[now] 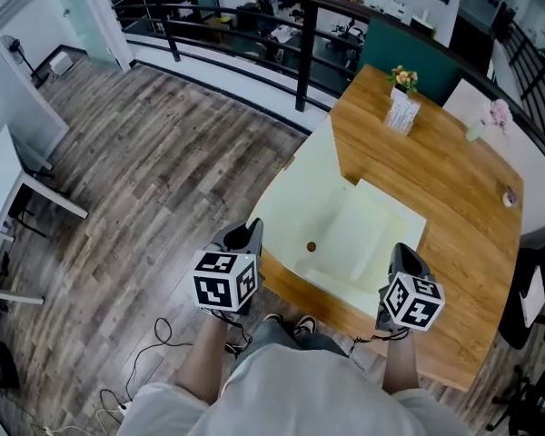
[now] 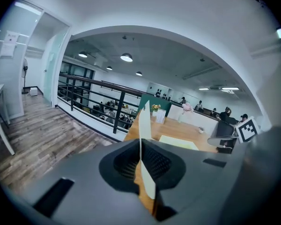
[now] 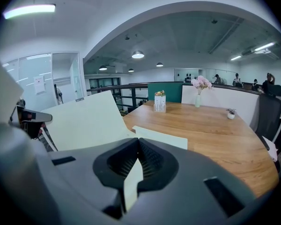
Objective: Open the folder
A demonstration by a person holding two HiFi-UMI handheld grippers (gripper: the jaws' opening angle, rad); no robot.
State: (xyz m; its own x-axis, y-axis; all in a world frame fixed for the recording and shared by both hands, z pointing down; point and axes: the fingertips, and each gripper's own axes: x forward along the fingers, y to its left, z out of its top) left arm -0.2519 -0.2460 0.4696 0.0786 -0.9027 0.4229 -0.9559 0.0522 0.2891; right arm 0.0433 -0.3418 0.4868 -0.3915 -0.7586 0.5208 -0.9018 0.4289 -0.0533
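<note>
A pale yellow folder lies open on the near corner of the wooden table (image 1: 454,189). Its cover (image 1: 300,184) is lifted and swung out to the left, past the table's edge, and its back leaf (image 1: 363,234) lies flat. A small brown dot (image 1: 311,246) sits near the fold. My left gripper (image 1: 252,236) is shut on the cover's near edge, which shows as a thin sheet (image 2: 141,149) between the jaws of the left gripper (image 2: 141,162). My right gripper (image 1: 401,260) is shut on the back leaf's near right corner (image 3: 132,178). The raised cover (image 3: 84,121) stands to the right gripper's (image 3: 138,165) left.
A card stand with flowers (image 1: 402,107), a pink flower vase (image 1: 498,114) and a small object (image 1: 509,198) stand at the table's far end. A black railing (image 1: 300,62) runs behind it. A white desk (image 1: 9,198) is at left, cables (image 1: 154,343) cross the floor, and a chair (image 1: 536,298) is at right.
</note>
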